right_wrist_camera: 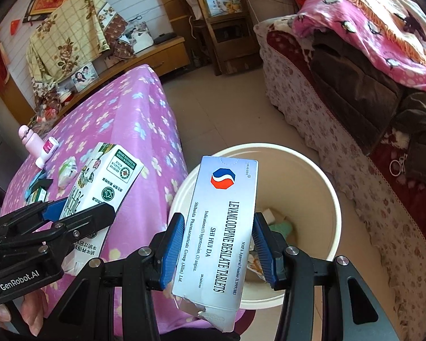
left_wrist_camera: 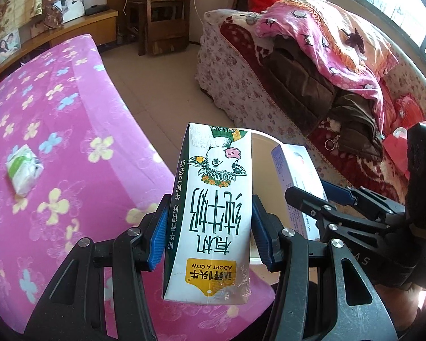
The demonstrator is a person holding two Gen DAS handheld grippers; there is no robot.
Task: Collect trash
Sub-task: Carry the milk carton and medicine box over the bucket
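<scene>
Both hands are at the carry-and-drop step of the collecting. The left hand-held gripper [left_wrist_camera: 210,237] pinches a milk carton [left_wrist_camera: 213,213] between its blue ribbed pads, which press on the carton's narrow sides. The right hand-held gripper [right_wrist_camera: 217,251] likewise pinches a tablet box [right_wrist_camera: 221,241] by its long edges. Both items hang in the air, the tablet box over the near rim of the waste bin [right_wrist_camera: 331,199], the milk carton just beside it over the edge of the desk [left_wrist_camera: 71,113].

The milk carton is a slim, glossy paperboard brick printed with a cow's head and green lettering; its near end is creased and its foil seal wrinkled, so it looks emptied and light. The tablet box is thin silvery-blue card, flat and rectangular, with a torn, crumpled flap at its near end. The waste bin is a smooth, cream, round tub standing on the tiled floor [left_wrist_camera: 162,65], and some scraps lie at its bottom.

Next, I judge, each piece needs to be brought fully over the bin's mouth and the pads spread, the tablet box first since it is closer. The milk carton needs a further shift towards the bin, or it may strike the rim. A tissue packet [left_wrist_camera: 24,169] lies on the desk's soft pink flowered cloth, possibly next to collect.
</scene>
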